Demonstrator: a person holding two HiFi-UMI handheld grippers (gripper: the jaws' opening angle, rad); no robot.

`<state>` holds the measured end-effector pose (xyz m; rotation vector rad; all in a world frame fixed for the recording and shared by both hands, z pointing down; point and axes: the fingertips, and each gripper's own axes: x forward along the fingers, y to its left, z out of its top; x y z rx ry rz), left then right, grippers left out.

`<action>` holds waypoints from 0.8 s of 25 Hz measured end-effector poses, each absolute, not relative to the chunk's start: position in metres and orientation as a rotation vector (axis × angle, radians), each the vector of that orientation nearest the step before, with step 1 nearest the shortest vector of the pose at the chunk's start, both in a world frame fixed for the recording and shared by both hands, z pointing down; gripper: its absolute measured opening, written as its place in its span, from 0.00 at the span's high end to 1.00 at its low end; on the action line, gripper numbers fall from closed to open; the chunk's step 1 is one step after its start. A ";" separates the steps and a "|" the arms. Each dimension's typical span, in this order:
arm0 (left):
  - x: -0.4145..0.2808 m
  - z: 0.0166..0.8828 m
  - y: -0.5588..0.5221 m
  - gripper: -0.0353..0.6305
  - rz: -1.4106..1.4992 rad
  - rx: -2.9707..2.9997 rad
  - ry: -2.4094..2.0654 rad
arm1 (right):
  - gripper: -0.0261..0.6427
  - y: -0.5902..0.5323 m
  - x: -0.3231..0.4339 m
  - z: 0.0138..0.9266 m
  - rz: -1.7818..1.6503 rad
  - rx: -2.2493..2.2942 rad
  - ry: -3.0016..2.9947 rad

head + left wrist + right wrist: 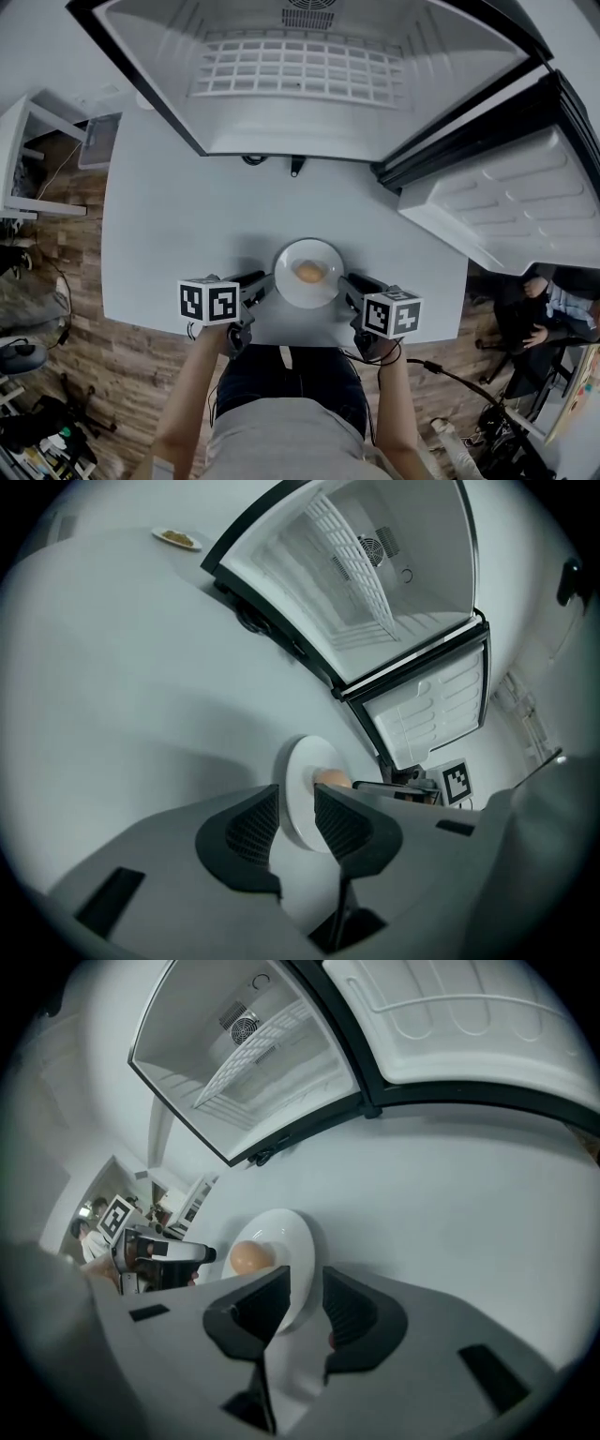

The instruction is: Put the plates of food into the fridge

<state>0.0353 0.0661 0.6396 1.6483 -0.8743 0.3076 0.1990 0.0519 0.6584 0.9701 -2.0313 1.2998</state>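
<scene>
Here, at the left, the left gripper [297, 817] has its jaws standing apart, with the near rim of the plate [298, 286] between the pads; no pad seems to press on it, so it holds nothing yet. The plate sits on the grey table [187, 225] close to the person's edge, with a round tan piece of food [309, 272] at its middle. Across from it, the right gripper [307, 1302] is just as wide apart, the opposite rim lying between its pads, and it too looks unclamped. The step in hand appears to be taking the plate from both sides. It likely goes best if both grippers slide a little further over the rim before closing, close together, and lift evenly so the plate stays level and the food does not roll. Beyond the plate the fridge [234, 141] stands wide open with a bare wire shelf [291, 67], its door [506, 206] swung off to the right, so the way in looks free. A second plate [176, 538] waits far off on the table.
</scene>
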 end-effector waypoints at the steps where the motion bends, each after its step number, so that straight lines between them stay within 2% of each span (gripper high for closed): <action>1: 0.037 0.640 0.066 0.79 0.288 1.632 -0.863 | 0.81 0.052 0.198 0.659 1.332 0.964 -2.036; 6: 0.043 0.643 0.065 0.77 0.210 1.571 -0.827 | 0.81 0.052 0.194 0.662 1.439 0.922 -2.040; 20: 0.054 0.658 0.065 0.77 0.272 1.523 -0.788 | 0.81 0.052 0.190 0.667 1.522 0.842 -2.012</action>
